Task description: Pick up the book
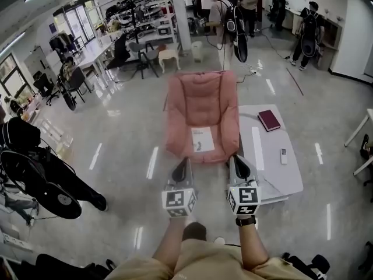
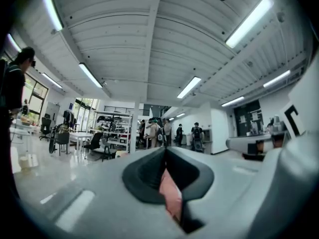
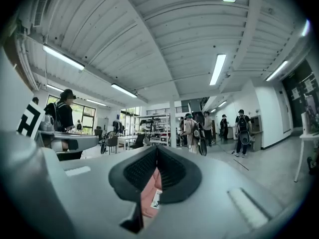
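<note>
Book (image 1: 268,120) and jaws are well apart. It lies flat on the white table (image 1: 269,174), ahead and to the right of both grippers, its long side running away from us with the far end leaning a little left. We hold the left gripper (image 1: 185,161) and the right gripper (image 1: 235,158) level, side by side before the pink chair (image 1: 201,101), each with its jaws pressed together on nothing. The right one is nearer, so we judge the reach is its job: forward and rightward past the chair's edge, jaws opened across the book's short width.
</note>
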A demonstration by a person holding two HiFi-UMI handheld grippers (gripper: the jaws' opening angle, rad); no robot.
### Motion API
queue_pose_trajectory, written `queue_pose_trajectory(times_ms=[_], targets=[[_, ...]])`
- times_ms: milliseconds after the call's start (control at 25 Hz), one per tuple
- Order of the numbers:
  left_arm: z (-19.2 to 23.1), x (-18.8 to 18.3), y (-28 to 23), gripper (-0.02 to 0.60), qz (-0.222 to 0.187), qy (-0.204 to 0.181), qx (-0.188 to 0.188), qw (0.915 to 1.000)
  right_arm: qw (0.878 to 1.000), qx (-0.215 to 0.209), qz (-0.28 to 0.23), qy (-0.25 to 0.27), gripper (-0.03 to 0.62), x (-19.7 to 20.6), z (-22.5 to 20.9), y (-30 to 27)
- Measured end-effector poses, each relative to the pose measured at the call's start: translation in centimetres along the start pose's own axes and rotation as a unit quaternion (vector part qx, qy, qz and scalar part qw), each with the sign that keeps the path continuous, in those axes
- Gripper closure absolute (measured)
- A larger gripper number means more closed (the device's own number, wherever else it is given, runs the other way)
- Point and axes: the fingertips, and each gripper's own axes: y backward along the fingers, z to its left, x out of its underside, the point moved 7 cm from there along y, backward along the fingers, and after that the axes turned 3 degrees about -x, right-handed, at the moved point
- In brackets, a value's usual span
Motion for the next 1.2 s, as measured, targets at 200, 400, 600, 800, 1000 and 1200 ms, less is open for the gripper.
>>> queue_pose_trajectory(times_ms=[200,400,600,800,1000,1200], targets=[[0.2,1.2,-4.2,0.578,0.004,0.011,0.015,0.9998,1.0,-0.005,0.02,-0.005,0.589,1.3,-1.3,-3.2],[1.1,2.9,-10.7,0.578,0.003,0.022,0.036,0.9991,1.0,0.003,0.029,-0.002,0.589,2.7,-4.0,-8.1],[3.3,2.5,-19.8,0.578,-0.008,0.026,0.056,0.998,0.999,0.011,0.03,0.0,0.589,2.4,-6.8,-15.9],[7.7,1.2,-29.0,0.578,-0.012,0.03,0.086,0.9958,0.999,0.021,0.036,-0.002,0.589,1.5,-7.5,-25.5],[12.4,2.0,-37.1,0.578,-0.012,0.046,0.105,0.9934,0.999,0.02,0.038,-0.005,0.589,2.2,-7.7,-35.0],[16.2,3.4,-41.6,0.578,-0.004,0.056,0.12,0.9911,0.999,0.025,0.047,-0.002,0.589,3.0,-6.7,-40.7]])
